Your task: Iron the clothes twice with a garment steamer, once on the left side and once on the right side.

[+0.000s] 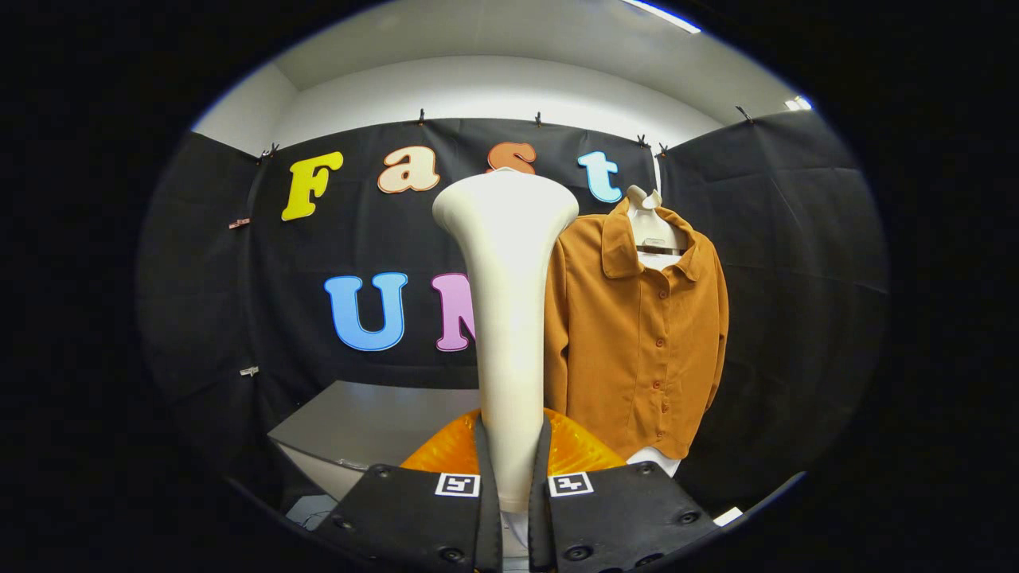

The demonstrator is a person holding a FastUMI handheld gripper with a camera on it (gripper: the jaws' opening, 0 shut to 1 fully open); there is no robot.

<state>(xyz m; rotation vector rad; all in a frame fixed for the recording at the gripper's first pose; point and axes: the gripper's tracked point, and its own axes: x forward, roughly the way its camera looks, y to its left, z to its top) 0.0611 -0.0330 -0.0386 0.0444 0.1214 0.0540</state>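
A cream-white garment steamer (509, 318) stands upright between my fingers, its flared head raised above them and its translucent orange base (585, 454) showing at their tips. My gripper (514, 477) is shut on the steamer's handle, both fingers pressing its sides. Beyond and to the right hangs an orange-brown buttoned shirt (645, 334) on a white hanger (653, 227) against the black cloth wall. The steamer head is to the left of the shirt's collar and apart from the fabric; the steamer's body hides the shirt's left sleeve edge.
A grey table (374, 422) stands low to the left behind the steamer, its front edge near my fingers. Black cloth walls close the booth on the left, back and right. Open room lies between the steamer and the shirt.
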